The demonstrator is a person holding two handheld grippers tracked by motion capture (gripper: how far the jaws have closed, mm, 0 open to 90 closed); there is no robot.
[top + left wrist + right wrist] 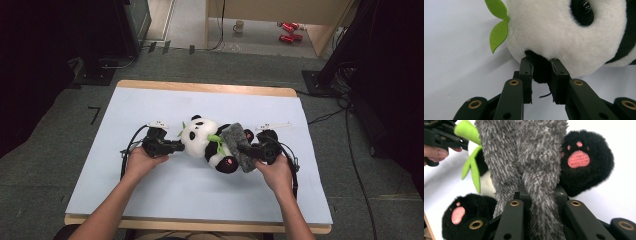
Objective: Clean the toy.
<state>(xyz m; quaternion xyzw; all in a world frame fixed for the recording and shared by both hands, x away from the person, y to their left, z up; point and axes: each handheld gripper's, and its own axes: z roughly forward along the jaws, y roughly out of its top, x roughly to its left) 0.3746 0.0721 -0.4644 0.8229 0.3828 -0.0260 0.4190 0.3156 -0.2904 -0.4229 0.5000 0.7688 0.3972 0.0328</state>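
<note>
A black-and-white panda plush (pixel 202 140) with green felt leaves (pixel 497 35) lies on its back in the middle of the pale mat (pixel 165 185). At the panda's left, my left gripper (pixel 176 146) is shut on its black ear (pixel 541 75), the pads (pixel 526 72) pressing on both sides. A grey fuzzy cloth (pixel 237 142) lies across the panda's belly and legs. My right gripper (pixel 245 148) is shut on the cloth's near end (pixel 541 212). Black feet with pink paw pads (pixel 584 162) (pixel 466 212) flank the cloth.
The mat covers a wooden table (pixel 200 88) with room on all sides of the plush. Beyond it, on the floor, are a mug (pixel 239 26), red cans (pixel 289 31), cables (pixel 350 130) and dark stands (pixel 95 70).
</note>
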